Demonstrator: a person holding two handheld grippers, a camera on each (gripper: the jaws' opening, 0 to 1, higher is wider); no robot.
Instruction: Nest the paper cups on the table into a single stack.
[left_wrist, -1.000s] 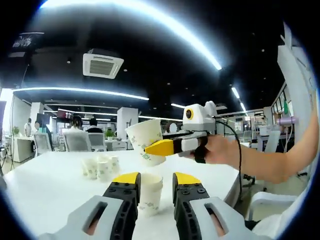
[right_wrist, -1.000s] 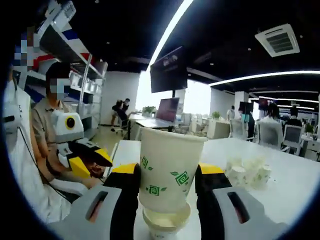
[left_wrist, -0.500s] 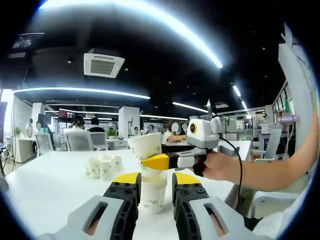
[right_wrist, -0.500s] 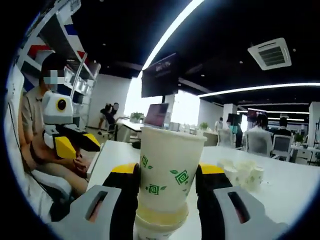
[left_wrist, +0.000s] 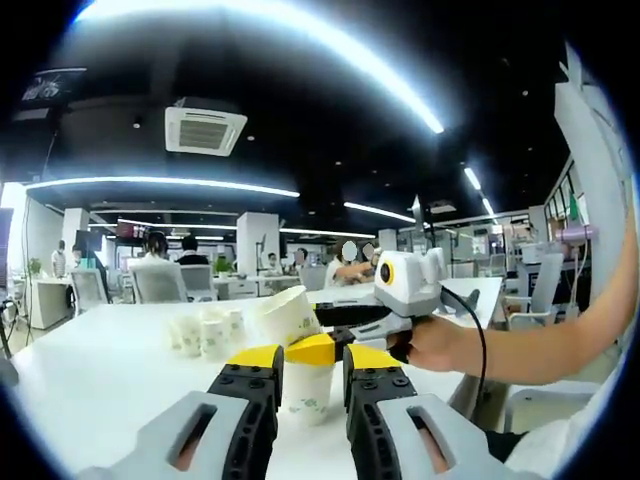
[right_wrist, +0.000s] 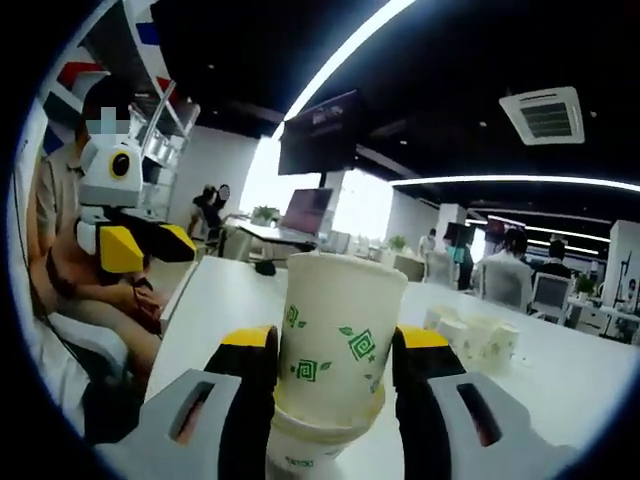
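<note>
- While one paper cup is partly seated in another, the nesting step is in hand, by my reading.
- Right gripper (right_wrist: 333, 350): jaws closed on the carried cup (right_wrist: 334, 350), white with green leaf marks, pressing its sides. In the right gripper view its base sits inside the mouth of the base cup (right_wrist: 305, 445) below. In the left gripper view this gripper (left_wrist: 318, 346) comes in from the right, with the person's hand (left_wrist: 440, 342) behind it, and the carried cup (left_wrist: 282, 316) leans noticeably.
- Left gripper (left_wrist: 311, 356): its yellow-tipped jaws stand either side of the base cup (left_wrist: 308, 388), close to its wall. Whether they press it or merely flank it, I cannot tell. The same gripper (right_wrist: 135, 245) is seen at the left of the right gripper view.
- Table (left_wrist: 90, 375): white, bearing the base cup near its front edge.
- Loose cups (left_wrist: 203, 332): a small cluster, well apart from the pair, further back on the table; seen too in the right gripper view (right_wrist: 470, 338). Not yet stacked.
- Next move, as judged: level the carried cup over the base cup, push it down until seated, then let the right jaws part and go for a cup from the cluster.
- Risk, as judged: a tilted entry may crease a rim or tip the base cup.
</note>
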